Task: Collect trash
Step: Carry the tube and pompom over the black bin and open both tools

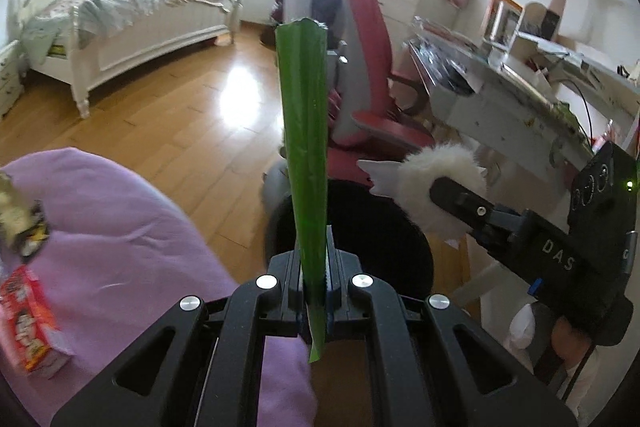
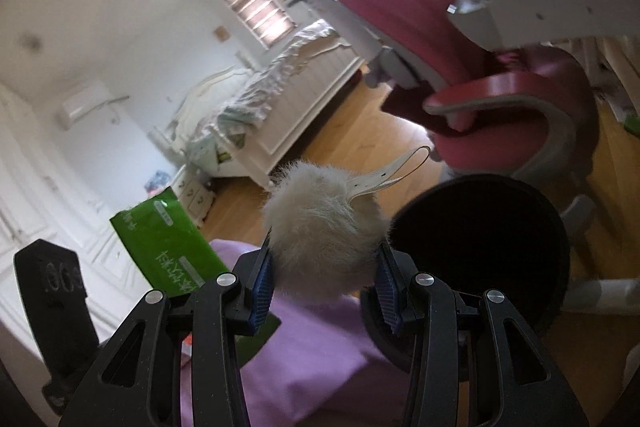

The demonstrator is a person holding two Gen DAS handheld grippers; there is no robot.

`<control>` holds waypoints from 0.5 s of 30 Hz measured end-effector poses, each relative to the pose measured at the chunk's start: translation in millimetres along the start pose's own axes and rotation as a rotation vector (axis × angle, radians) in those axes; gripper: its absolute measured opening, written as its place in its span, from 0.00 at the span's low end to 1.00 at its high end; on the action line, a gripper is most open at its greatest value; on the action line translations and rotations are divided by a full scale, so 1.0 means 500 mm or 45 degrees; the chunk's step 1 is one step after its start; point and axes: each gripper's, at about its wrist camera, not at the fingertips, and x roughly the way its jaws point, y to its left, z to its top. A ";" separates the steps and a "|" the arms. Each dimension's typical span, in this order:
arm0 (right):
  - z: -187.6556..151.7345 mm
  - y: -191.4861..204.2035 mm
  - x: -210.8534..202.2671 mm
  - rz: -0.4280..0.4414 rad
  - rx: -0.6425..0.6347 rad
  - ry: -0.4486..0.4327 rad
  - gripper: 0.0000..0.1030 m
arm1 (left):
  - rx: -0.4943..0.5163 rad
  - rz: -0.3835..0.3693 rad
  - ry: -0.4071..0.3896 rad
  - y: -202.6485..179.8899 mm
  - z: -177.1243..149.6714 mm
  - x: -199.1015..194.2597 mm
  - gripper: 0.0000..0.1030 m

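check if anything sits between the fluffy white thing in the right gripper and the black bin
Nothing visible does. The right gripper holds the fluffy white ball in open air beside the black bin, whose dark opening looks uncovered. The green wrapper is off on the opposite side.

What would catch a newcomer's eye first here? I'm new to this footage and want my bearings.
Most striking is the green wrapper, pinched edge-on in the left tongs and sticking straight up mid-frame. Next is the white fluffy ball squeezed in the right tongs, right beside the round black bin. Under both spreads a purple blanket with a red snack box lying on it.
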 end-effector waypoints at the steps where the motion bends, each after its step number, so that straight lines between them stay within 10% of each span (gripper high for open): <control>1: 0.003 -0.014 0.004 -0.008 0.016 0.005 0.43 | 0.000 -0.019 0.020 -0.003 0.000 0.013 0.08; 15: -0.024 -0.138 0.063 -0.106 0.201 0.081 0.43 | -0.033 -0.160 0.246 -0.035 -0.015 0.168 0.08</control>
